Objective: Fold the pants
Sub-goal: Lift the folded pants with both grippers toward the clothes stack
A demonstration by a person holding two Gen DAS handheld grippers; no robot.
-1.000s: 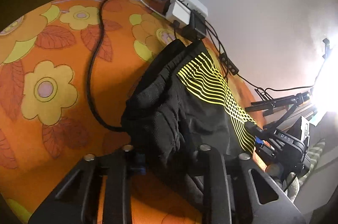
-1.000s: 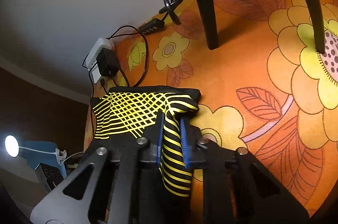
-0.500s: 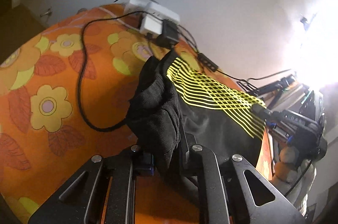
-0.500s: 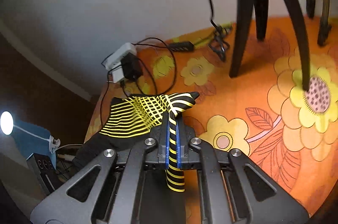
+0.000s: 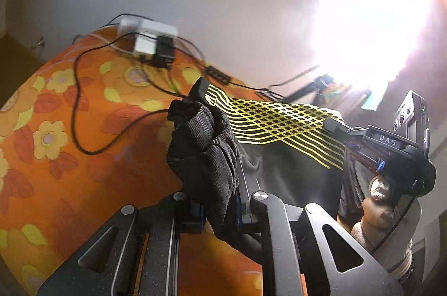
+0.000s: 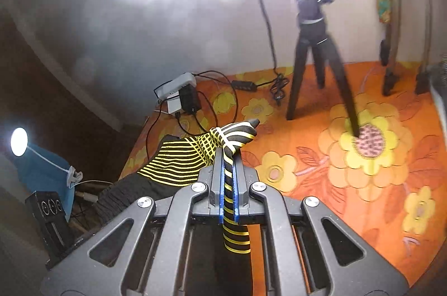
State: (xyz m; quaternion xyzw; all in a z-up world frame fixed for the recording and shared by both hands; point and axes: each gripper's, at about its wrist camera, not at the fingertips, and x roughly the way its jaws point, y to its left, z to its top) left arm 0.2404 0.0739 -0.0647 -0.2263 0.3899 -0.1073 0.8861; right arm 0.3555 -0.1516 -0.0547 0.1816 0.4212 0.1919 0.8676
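Observation:
The pants (image 5: 273, 125) are black with a band of thin yellow lines, and they hang stretched in the air between my two grippers, above the orange flowered cloth (image 5: 56, 134). My left gripper (image 5: 220, 201) is shut on a thick bunched wad of the black fabric. In the left wrist view the right gripper (image 5: 332, 125) shows at the far end of the yellow band, held by a person's hand (image 5: 377, 201). In the right wrist view my right gripper (image 6: 228, 173) is shut on the striped edge of the pants (image 6: 181, 159), with a striped strip hanging down between the pads.
A white power strip with plugged adapters (image 5: 151, 38) and black cables (image 5: 75, 100) lies at the cloth's far edge by the wall. A black tripod (image 6: 315, 55) stands on the cloth (image 6: 363, 184) to the right. A lamp (image 6: 19, 141) and a blue cloth (image 6: 42, 173) sit left, off the edge.
Both grippers have closed on the pants and risen, lifting the garment off the flowered cloth and pulling the striped band taut between them. Both views have rolled and now look down from higher.

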